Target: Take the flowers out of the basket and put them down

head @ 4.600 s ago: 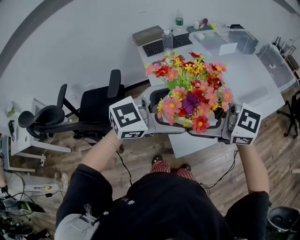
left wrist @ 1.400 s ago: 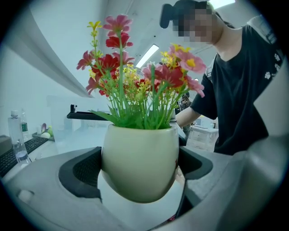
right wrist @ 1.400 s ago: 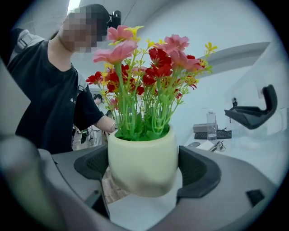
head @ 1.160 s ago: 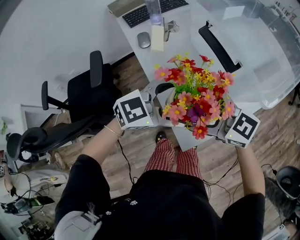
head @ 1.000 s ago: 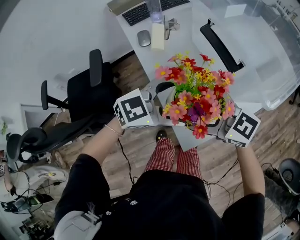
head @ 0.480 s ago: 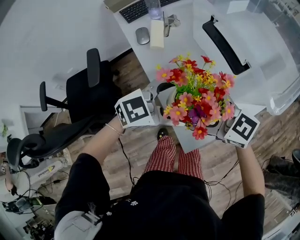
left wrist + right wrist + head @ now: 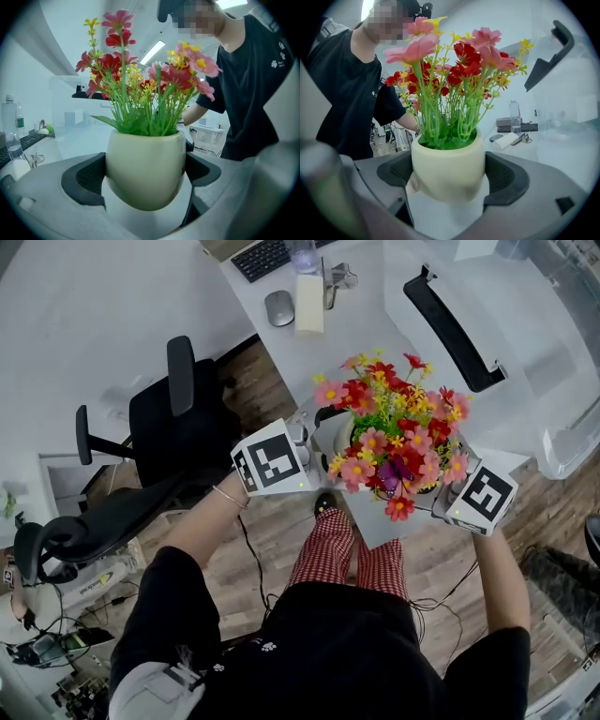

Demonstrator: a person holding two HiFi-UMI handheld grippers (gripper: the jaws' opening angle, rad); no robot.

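You are holding the cream pot [image 7: 145, 152] of flowers [image 7: 398, 432] between both grippers, just right of centre in the head view. The left gripper [image 7: 144, 177] is pressing its 2 dark pads against the pot's flanks, 1 on each side. The right gripper [image 7: 451, 183] is clamping the same pot from the opposite side in the same way. The pot is standing upright, with pink, red and yellow blooms rising on green stems above its rim. It is sitting over the near corner of the white table [image 7: 375, 338]; whether its base is touching the tabletop cannot be told. A clear plastic bin [image 7: 534, 352] with a black handle [image 7: 450, 324] is filling the upper right of the frame. A mouse [image 7: 278, 307] and a keyboard [image 7: 262, 256] are lying near the top edge. A black office chair [image 7: 169, 427] is standing at the left, on the wood floor [image 7: 281, 526].
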